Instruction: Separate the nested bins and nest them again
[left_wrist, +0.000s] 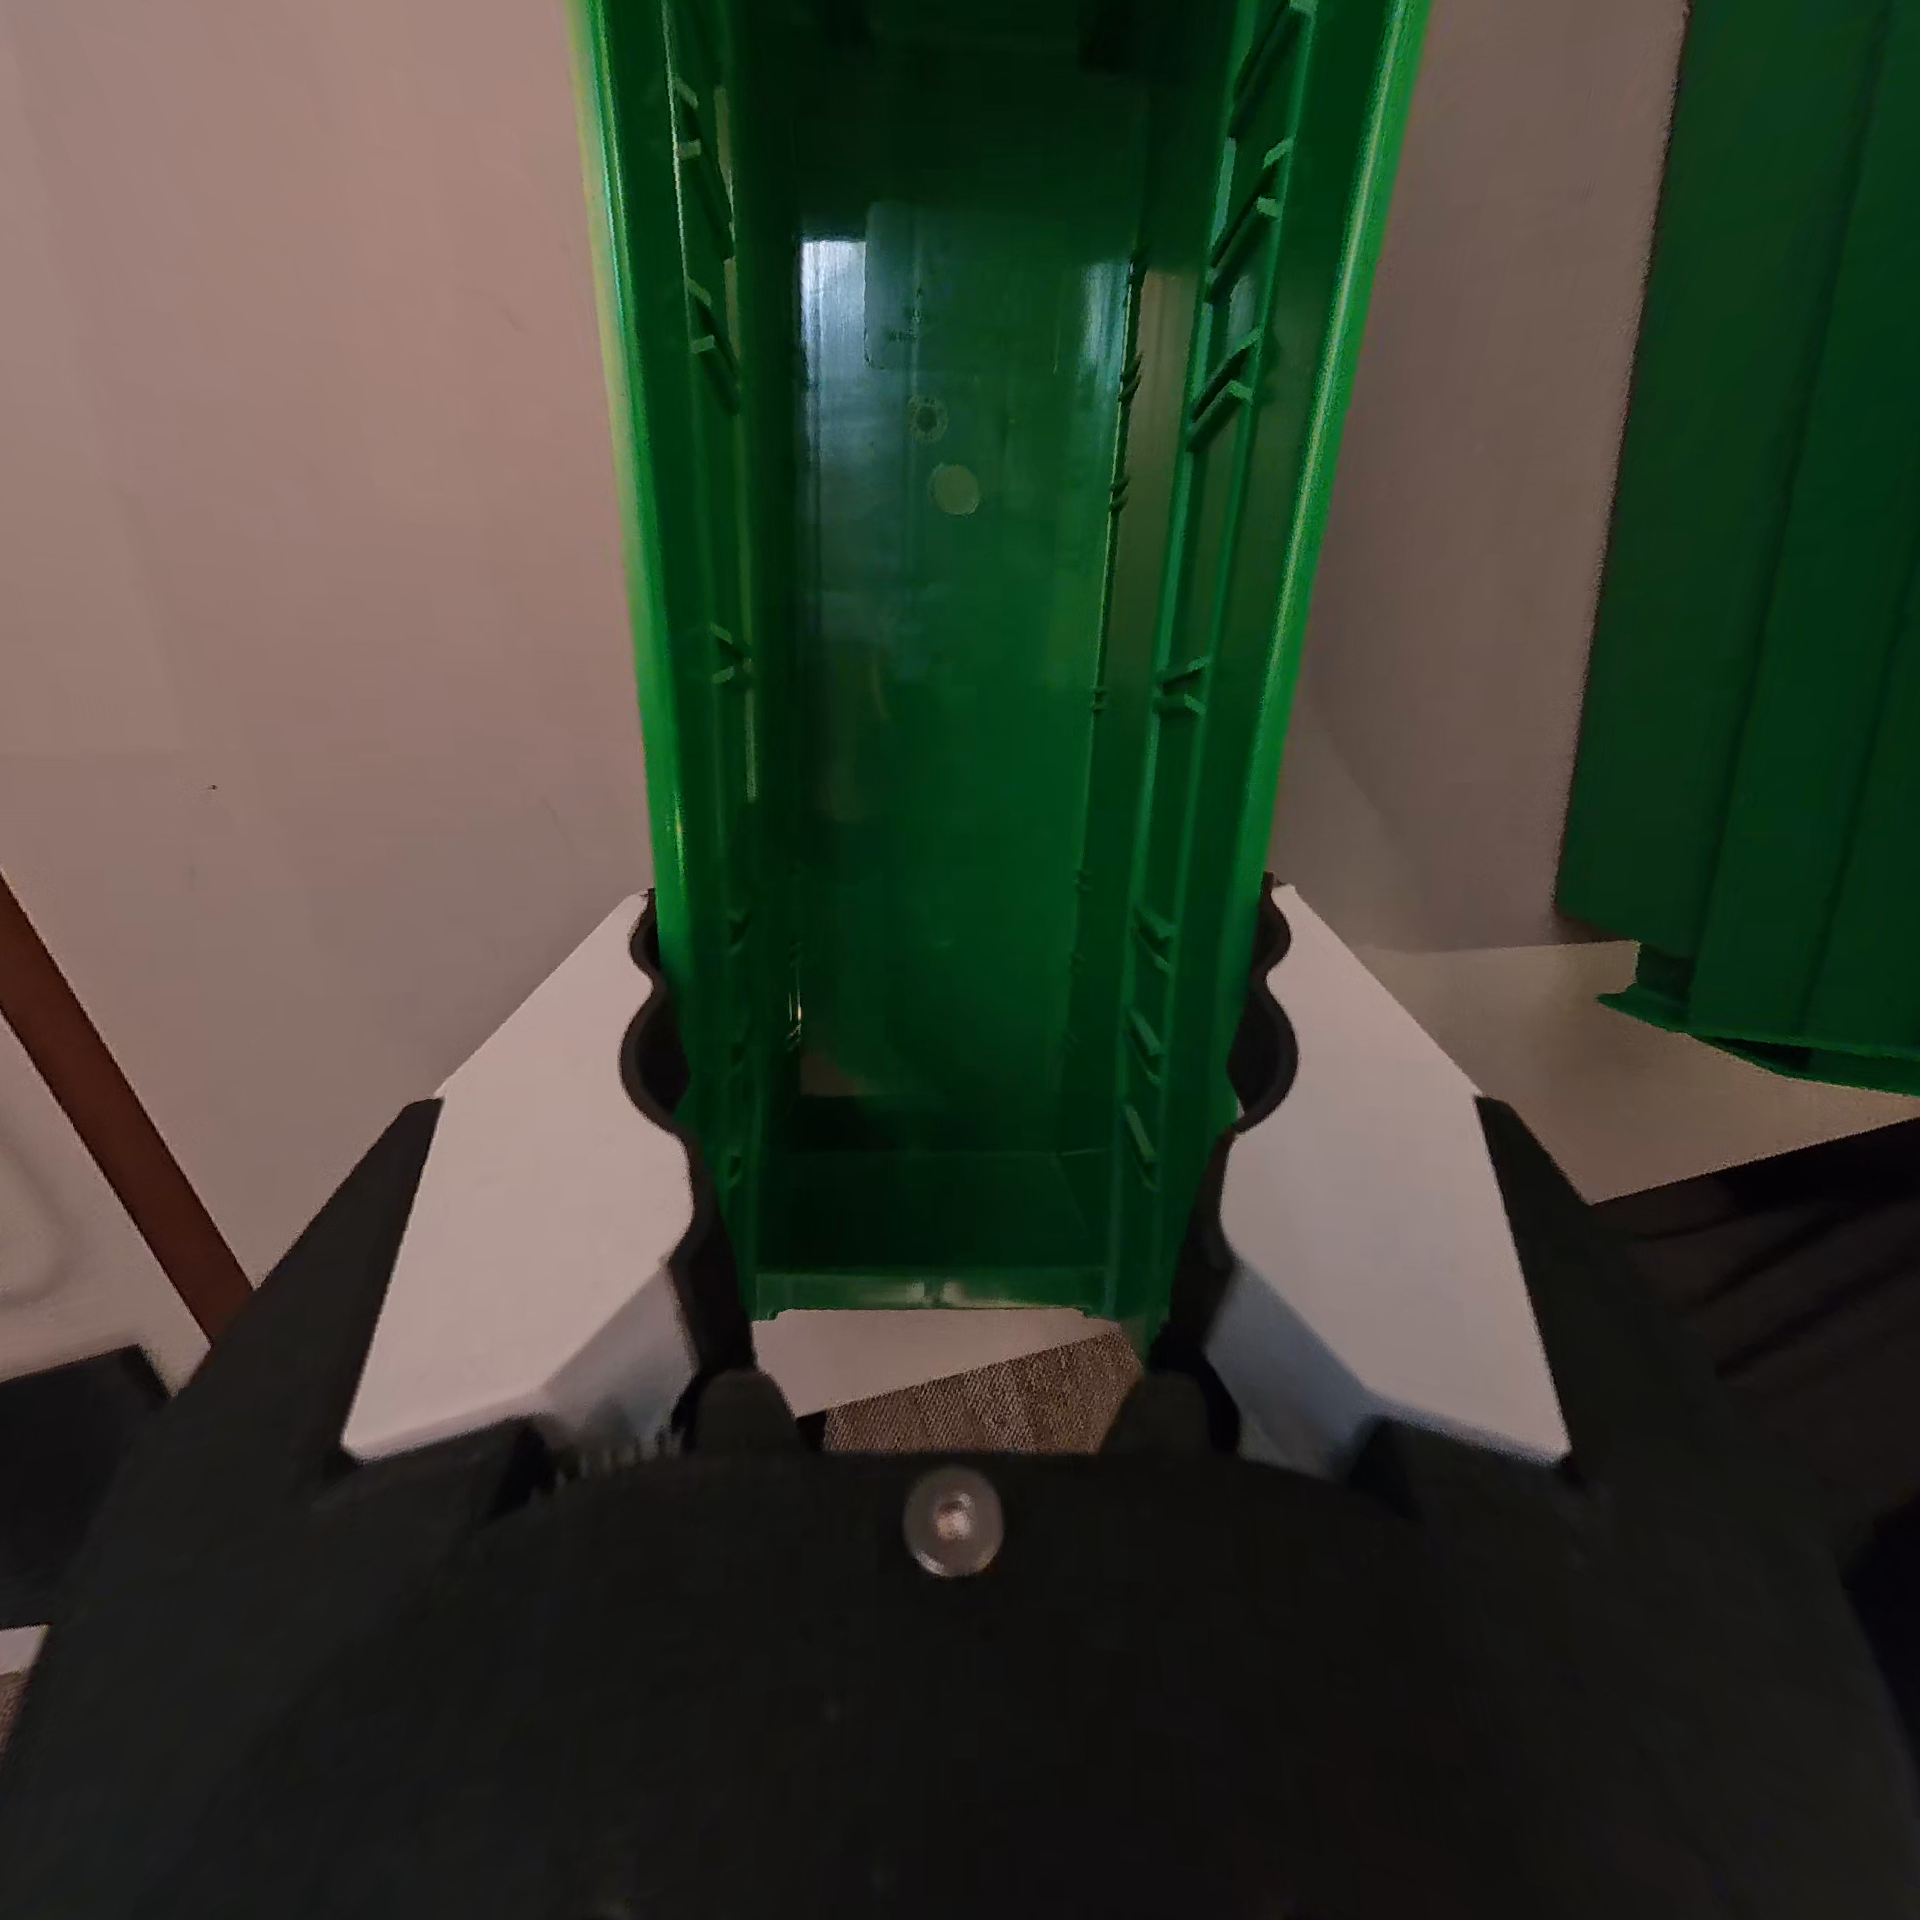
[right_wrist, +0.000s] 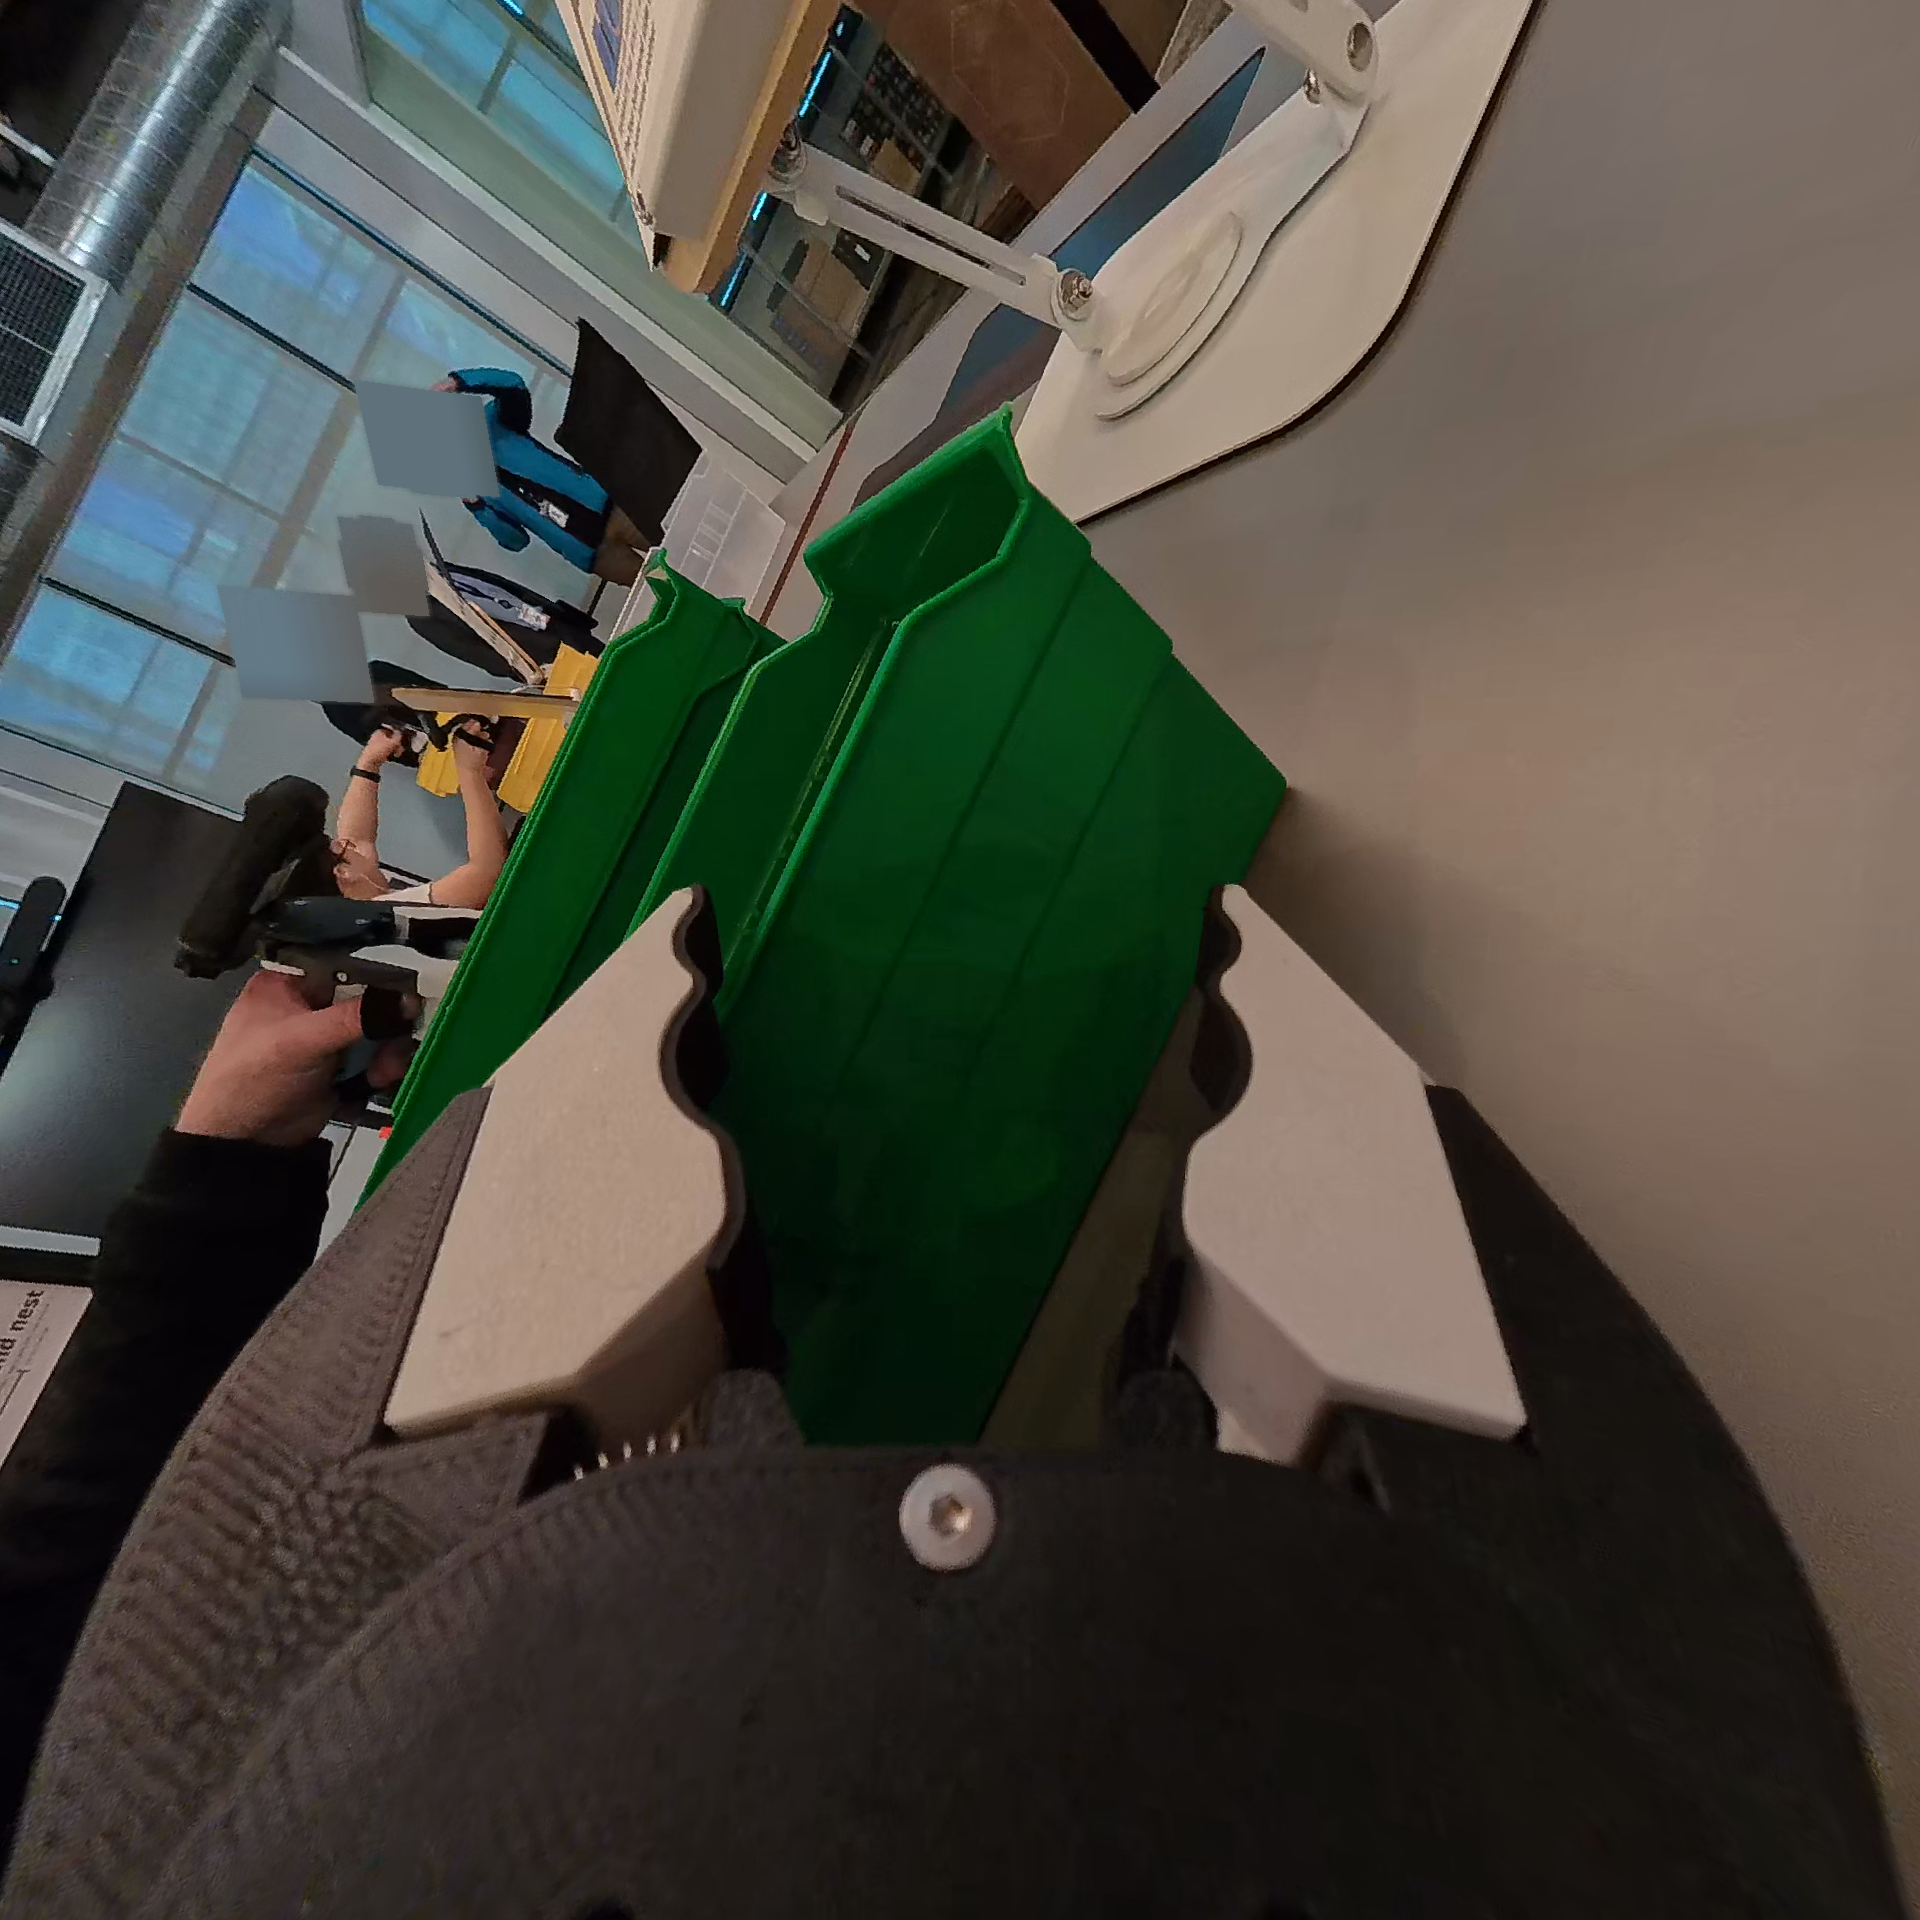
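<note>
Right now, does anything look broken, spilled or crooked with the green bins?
Nothing looks broken or spilled. The two long green plastic bins are apart, each clamped in a gripper: one in the left gripper, the other in the right gripper. They sit side by side over the white tabletop.

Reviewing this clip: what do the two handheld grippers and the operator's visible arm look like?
Both the left gripper and the right gripper have a black textured printed body with a silver screw at its centre, pale grey angular fingers and black wavy pads on their inner faces. The operator's hand emerges from a black sleeve. No cables show.
</note>
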